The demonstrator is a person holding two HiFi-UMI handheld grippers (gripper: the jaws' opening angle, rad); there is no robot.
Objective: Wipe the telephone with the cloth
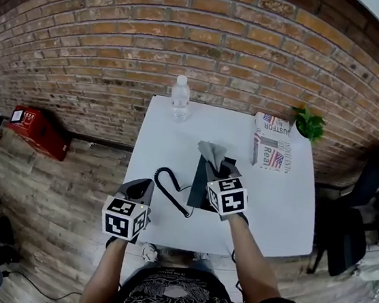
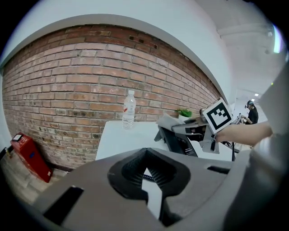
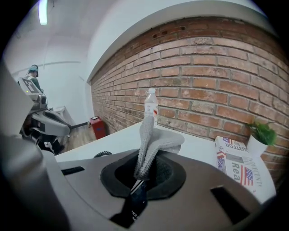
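Your right gripper [image 1: 218,167] clamps the cloth [image 1: 210,152] over the telephone [image 1: 201,183] to wipe; left gripper [image 1: 141,187], seemingly clenched empty, waits near the table [image 1: 272,205]'s front-left corner.

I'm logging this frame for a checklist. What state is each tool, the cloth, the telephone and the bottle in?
Left tool: shut, empty.
Right tool: shut on cloth.
Cloth: bunched, held.
Telephone: on table, cord trailing left.
Water bottle: upright, capped.

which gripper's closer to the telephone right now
Right. The right gripper holds the cloth over the telephone; the left gripper sits off to its left, near the table's front edge.
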